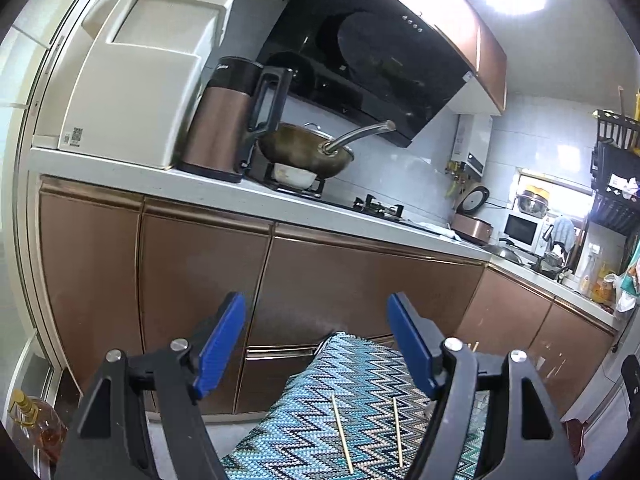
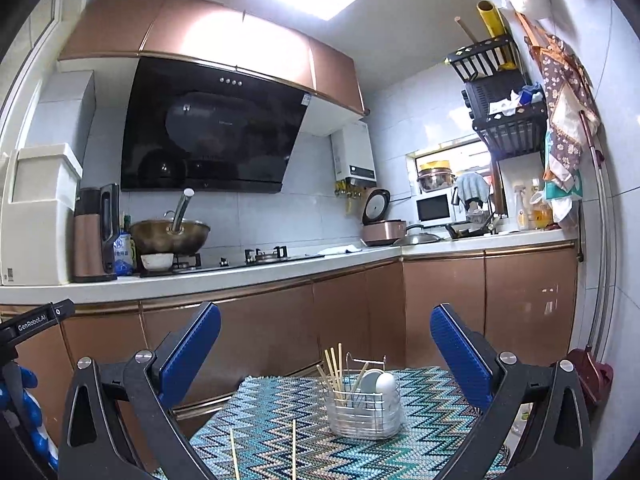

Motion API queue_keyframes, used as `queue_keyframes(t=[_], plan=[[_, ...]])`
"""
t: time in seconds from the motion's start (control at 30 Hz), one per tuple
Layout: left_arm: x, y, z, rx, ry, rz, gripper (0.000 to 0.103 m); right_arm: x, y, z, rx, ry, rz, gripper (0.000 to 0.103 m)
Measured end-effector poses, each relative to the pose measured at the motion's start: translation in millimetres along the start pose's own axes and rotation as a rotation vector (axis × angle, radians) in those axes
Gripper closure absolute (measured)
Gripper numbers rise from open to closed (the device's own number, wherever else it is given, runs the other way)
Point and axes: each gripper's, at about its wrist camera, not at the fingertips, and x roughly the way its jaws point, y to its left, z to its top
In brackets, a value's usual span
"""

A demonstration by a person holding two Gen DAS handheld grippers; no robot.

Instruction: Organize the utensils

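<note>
Kitchen, zigzag mat (image 2: 360, 452) below both tongs. Left gripper (image 1: 316, 344) spread, empty — two chopsticks (image 1: 342, 434) lie between its jaws. Right gripper (image 2: 326, 350) spread, empty — utensil holder (image 2: 362, 408) ahead between jaws, spoons and chopsticks inside.

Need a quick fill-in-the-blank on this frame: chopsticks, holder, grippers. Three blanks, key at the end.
1. The number of loose chopsticks lying on the zigzag cloth is ____.
2. The wire holder already has several chopsticks standing ____ in it.
3. The left hand-held gripper and right hand-held gripper both have jaws that are ____, holding nothing.

Missing words: two; upright; open
</note>
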Motion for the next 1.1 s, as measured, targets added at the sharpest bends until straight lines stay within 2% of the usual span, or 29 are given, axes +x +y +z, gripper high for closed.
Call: queue_keyframes(t=[0.2, 0.37, 0.57, 0.7, 0.9, 1.1], plan=[[15.0, 0.5, -7.8, 0.005, 0.032, 0.015, 0.031, 4.7, 2.2, -8.5, -0.013, 0.020, 0.022, 0.000], [31.1, -1.2, -18.3, 0.013, 0.062, 0.027, 0.031, 10.3, -2.1, -14.0, -0.005, 0.001, 0.013, 0.000], [69.3, -5.1, -40.0, 0.030, 0.167, 0.029, 0.031, 35.4, -7.3, -29.9, -0.001, 0.072, 0.019, 0.000], [105.1, -5.8, -59.5, 0.035, 0.280, 0.004, 0.031, 57.8, -10.5, -46.9, 0.006, 0.157, 0.035, 0.000], [161.1, -3.7, -90.5, 0.018, 0.475, -0.104, 0.031, 98.4, -10.3, -73.8, -0.013, 0.299, 0.070, 0.001], [227.4, -7.4, -126.3, -0.037, 0.756, -0.230, 0.031, 143.7, 2.0, -106.6, -0.074, 0.458, 0.121, 0.006]])
